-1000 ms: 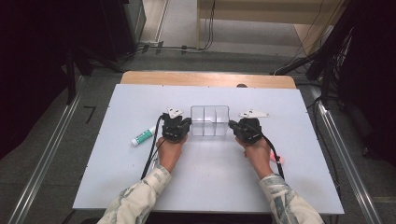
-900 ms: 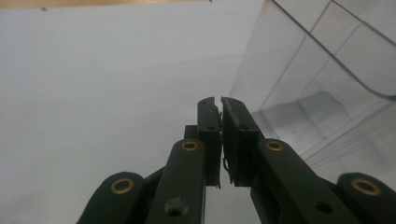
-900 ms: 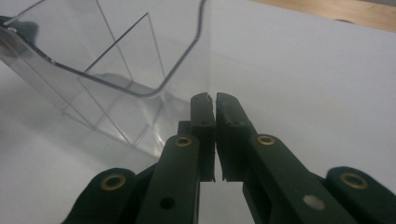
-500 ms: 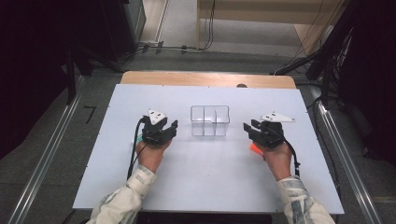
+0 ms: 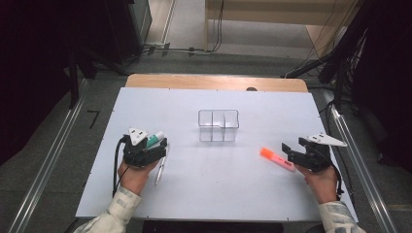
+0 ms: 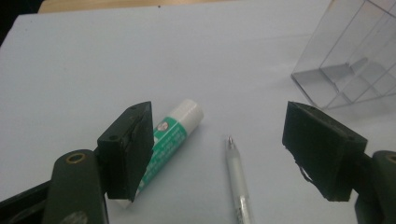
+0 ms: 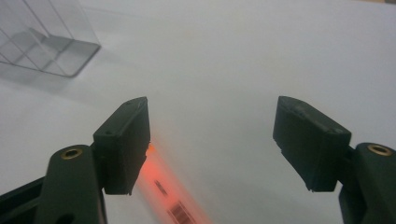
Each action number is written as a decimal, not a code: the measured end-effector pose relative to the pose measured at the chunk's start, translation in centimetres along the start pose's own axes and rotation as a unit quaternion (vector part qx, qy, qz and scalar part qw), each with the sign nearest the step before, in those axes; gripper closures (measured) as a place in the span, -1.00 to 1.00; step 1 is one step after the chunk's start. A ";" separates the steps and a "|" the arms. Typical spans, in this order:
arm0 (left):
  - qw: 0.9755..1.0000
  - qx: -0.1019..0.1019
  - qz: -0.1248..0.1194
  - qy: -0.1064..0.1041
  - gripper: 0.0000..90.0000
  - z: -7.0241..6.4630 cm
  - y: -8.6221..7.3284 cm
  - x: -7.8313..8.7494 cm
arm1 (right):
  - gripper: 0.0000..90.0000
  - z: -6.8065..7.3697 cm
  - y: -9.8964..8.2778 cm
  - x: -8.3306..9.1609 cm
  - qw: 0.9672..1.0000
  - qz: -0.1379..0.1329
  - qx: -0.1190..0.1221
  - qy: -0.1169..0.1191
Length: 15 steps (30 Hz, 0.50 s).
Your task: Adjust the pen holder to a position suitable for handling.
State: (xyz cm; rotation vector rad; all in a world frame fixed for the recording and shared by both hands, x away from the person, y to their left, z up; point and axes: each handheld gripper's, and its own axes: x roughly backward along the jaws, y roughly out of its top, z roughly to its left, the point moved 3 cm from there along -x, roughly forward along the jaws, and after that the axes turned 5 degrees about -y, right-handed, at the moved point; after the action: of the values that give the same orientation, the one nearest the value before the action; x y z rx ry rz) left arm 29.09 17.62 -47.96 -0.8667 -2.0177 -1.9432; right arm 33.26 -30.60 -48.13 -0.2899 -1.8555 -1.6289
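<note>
We note the L gripper [image 5: 154,154] at the table's [image 5: 243,194] left part, jaws wide, just been opening, nothing pinched. In the left gripper view a white pen [image 6: 239,179] lies on the table betw. the jaws, untouched; a green-and-white glue stick [image 6: 170,135] lies just beside the left-hand jaw, partly behind it. R gripper [image 5: 289,152] sits near the right edge, jaws likewise wide after opening, holding nothing. The orange highlighter [image 5: 277,159] lies just in front of it, by one jaw in the right gripper view, blurred there. Clear divided box [image 5: 218,125] stands mid-table, well apart from both grippers. We see open white surface betw. the hands and along the near edge.
</note>
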 end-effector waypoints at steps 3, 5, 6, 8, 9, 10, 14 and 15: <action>1.000 0.001 0.008 -0.002 -0.45 0.2 -0.3 0.2 | -0.43 -0.7 -0.5 0.3 1.000 0.007 -0.013 -0.003; 1.000 0.004 0.007 0.000 -0.46 0.3 -0.5 0.7 | -0.44 -1.4 -0.9 0.8 1.000 0.010 -0.025 -0.008; 1.000 0.004 0.007 0.000 -0.47 0.3 -0.5 0.7 | -0.43 -1.4 -1.0 1.0 1.000 0.010 -0.028 -0.009; 1.000 0.001 0.004 0.000 -0.47 0.3 -0.6 0.9 | -0.44 -1.5 -1.0 1.1 0.999 0.006 -0.029 -0.012; 1.000 0.000 0.006 0.001 -0.47 0.3 -0.7 0.9 | -0.43 -1.5 -1.0 1.1 0.999 0.006 -0.029 -0.012; 1.000 0.001 0.012 0.000 -0.46 0.3 -0.8 0.8 | -0.43 -1.4 -1.0 1.1 1.000 0.006 -0.028 -0.012; 1.000 0.003 0.015 -0.002 -0.46 0.2 -1.0 0.7 | -0.43 -1.2 -1.0 1.0 1.000 0.010 -0.025 -0.011; 1.000 0.003 0.015 -0.003 -0.46 0.2 -1.0 0.7 | -0.43 -1.2 -1.0 1.0 1.000 0.011 -0.024 -0.012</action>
State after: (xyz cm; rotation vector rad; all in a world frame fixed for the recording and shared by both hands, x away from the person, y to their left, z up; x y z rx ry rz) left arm 28.03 18.07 -48.44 -0.8965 -2.0024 -1.9199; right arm 32.36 -32.15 -48.32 -0.3509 -1.8261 -1.6640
